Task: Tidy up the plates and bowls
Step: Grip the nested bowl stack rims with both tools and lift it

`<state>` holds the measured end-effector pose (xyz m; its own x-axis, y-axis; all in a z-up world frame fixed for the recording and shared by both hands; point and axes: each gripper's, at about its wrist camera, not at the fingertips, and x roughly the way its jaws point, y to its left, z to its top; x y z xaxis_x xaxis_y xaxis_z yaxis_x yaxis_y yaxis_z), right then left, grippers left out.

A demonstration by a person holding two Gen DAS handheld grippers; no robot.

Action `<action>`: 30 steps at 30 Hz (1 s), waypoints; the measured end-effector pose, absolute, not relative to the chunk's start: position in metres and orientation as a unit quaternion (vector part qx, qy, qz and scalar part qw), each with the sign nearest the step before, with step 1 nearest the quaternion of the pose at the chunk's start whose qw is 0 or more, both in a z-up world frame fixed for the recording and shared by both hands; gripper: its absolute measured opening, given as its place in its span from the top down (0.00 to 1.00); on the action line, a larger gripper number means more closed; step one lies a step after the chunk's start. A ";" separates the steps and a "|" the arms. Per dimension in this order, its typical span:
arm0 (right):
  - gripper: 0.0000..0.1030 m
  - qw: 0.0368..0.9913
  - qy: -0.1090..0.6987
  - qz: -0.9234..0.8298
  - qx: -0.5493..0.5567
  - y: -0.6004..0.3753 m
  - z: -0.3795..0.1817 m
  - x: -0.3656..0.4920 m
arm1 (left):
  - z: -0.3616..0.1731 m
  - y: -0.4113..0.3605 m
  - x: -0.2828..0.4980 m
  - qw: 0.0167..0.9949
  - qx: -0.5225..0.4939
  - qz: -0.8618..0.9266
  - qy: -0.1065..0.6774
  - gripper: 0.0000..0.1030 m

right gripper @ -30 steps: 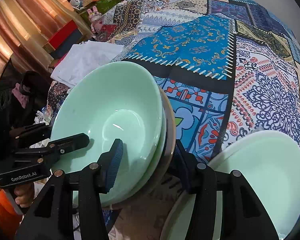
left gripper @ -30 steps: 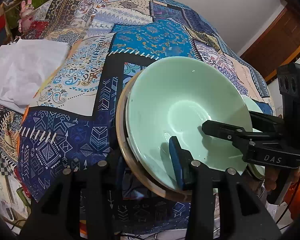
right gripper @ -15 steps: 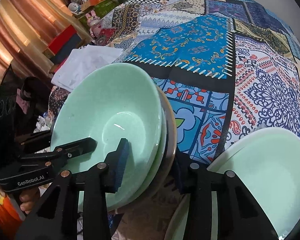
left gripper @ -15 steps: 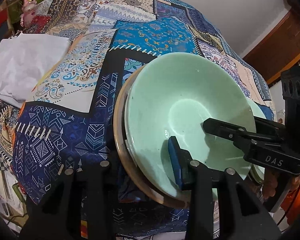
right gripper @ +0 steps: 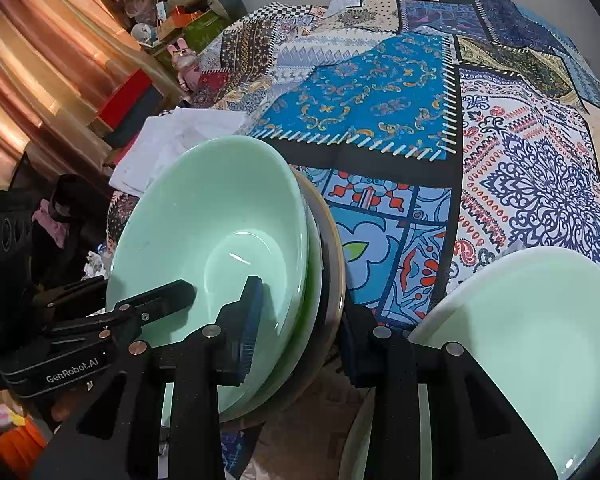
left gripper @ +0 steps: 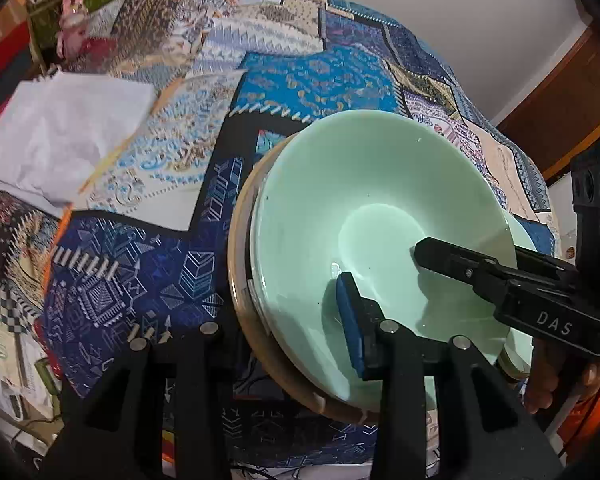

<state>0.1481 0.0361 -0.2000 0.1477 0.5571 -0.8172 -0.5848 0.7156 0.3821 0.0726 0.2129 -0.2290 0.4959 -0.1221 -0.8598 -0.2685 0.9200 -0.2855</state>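
A stack of pale green bowls [left gripper: 364,208] nested over a tan outer dish [left gripper: 240,272] is held tilted above the patchwork cloth. My left gripper [left gripper: 284,340] is shut on the stack's near-left rim, one blue pad inside the top bowl. My right gripper [right gripper: 300,320] is shut on the stack's opposite rim [right gripper: 324,264], one pad inside the bowl [right gripper: 220,232]. Each gripper shows in the other's view, reaching into the bowl. A separate pale green plate [right gripper: 520,344] lies at the lower right in the right wrist view.
The patchwork cloth [right gripper: 380,100] covers the whole surface. A white folded cloth [left gripper: 60,140] lies at the left. Boxes, toys and a curtain [right gripper: 40,60] crowd the far left beyond the edge. A wooden door [left gripper: 560,100] is at the right.
Both grippers have carried the bowl stack slightly; the views have shifted, and the stack now appears a little more tilted. Grips have not changed.
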 end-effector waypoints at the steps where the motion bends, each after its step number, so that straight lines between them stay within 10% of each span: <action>1: 0.69 0.759 0.531 0.377 -0.011 0.035 -0.198 0.148 | -0.227 0.212 0.072 0.844 -0.194 0.044 0.499 0.63; 30: 0.70 0.806 0.474 0.356 0.004 -0.023 -0.139 0.140 | -0.165 0.159 0.079 0.870 -0.166 0.006 0.464 0.63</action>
<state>0.1401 -0.0229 -0.1395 0.2977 0.5777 -0.7600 -0.5693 0.7465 0.3444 0.0786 0.1592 -0.1655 0.5696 -0.1434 -0.8093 -0.1644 0.9449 -0.2831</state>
